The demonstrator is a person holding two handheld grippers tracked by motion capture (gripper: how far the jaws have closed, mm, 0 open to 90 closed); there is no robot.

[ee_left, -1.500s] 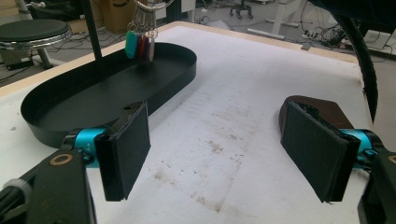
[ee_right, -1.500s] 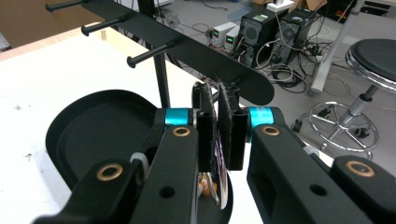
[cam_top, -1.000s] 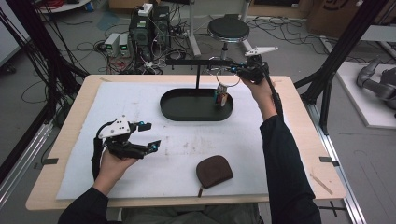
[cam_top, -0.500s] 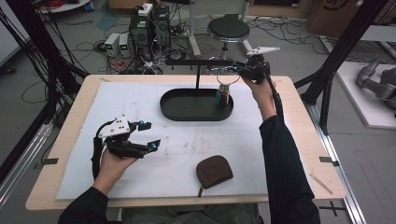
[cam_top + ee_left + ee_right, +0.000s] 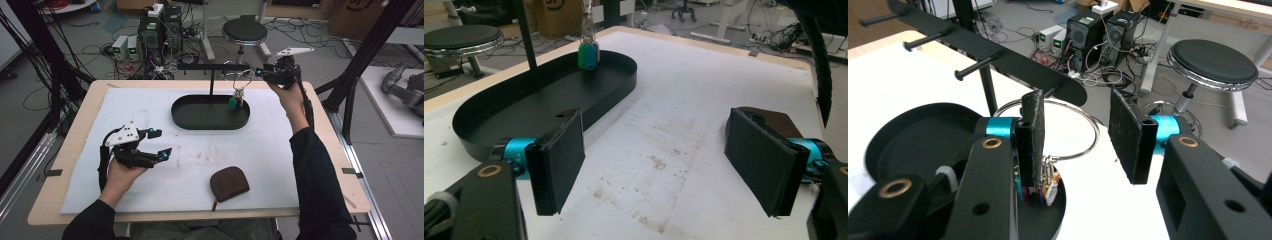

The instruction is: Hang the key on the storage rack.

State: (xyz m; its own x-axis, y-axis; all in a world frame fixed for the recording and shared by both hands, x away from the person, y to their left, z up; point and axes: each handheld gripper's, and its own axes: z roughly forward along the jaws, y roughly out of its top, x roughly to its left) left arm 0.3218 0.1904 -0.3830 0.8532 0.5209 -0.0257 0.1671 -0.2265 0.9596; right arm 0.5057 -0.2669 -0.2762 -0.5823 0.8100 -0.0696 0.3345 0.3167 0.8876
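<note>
Right hand-held gripper (image 5: pixel 1075 137) just opening, key ring (image 5: pixel 1083 131) hanging on rack (image 5: pixel 998 52)

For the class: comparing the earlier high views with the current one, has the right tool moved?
Yes, slightly. The right tool has just been opening and has backed off rightward from the key ring hanging on the black rack.

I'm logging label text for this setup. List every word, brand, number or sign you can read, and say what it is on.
No text can be read in full.
Brown cardboard box on the floor, high view: a dark printed mark, cut off by the frame edge, unreadable.
Brown cardboard box, left gripper view: a dark curved mark, partly cut off, unreadable.
Black computer towers: small pale stickers, too blurred to read.
Coloured key tags: no legible lettering.
</note>
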